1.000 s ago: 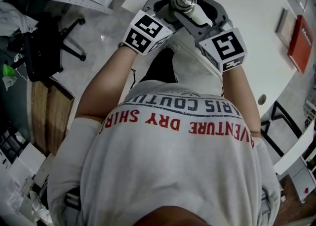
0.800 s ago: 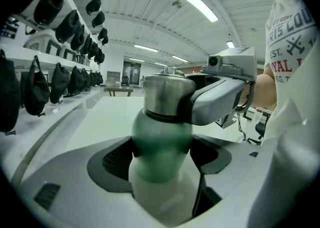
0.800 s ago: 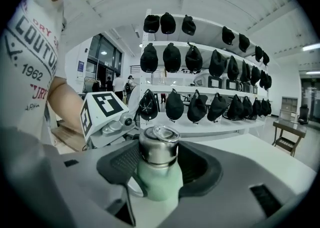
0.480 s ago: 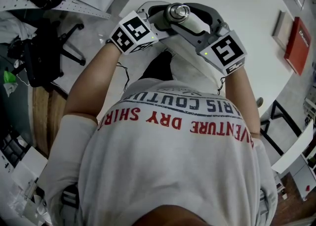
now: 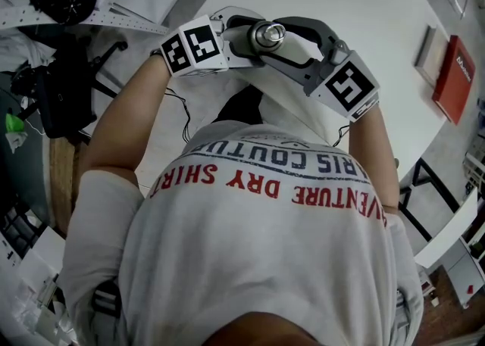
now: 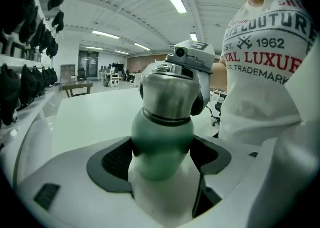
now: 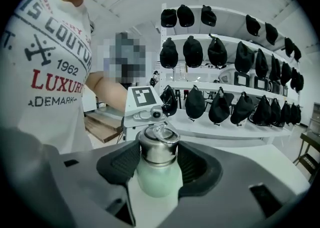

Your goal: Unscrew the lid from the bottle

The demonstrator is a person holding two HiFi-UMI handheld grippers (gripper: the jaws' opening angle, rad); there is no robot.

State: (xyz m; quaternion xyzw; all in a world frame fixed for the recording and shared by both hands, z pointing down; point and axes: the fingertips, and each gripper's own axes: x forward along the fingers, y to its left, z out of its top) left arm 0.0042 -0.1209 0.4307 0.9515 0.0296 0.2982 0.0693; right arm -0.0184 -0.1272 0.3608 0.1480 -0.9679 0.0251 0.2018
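Left tongs (image 6: 161, 156), right tongs (image 7: 159, 165) round bottle (image 7: 156, 180)

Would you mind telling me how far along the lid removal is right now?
Done: both grips are set. In hand: the left gripper clamps the green bottle, the right gripper its metal lid. Remaining: the lid still sits on the bottle, not yet unscrewed.
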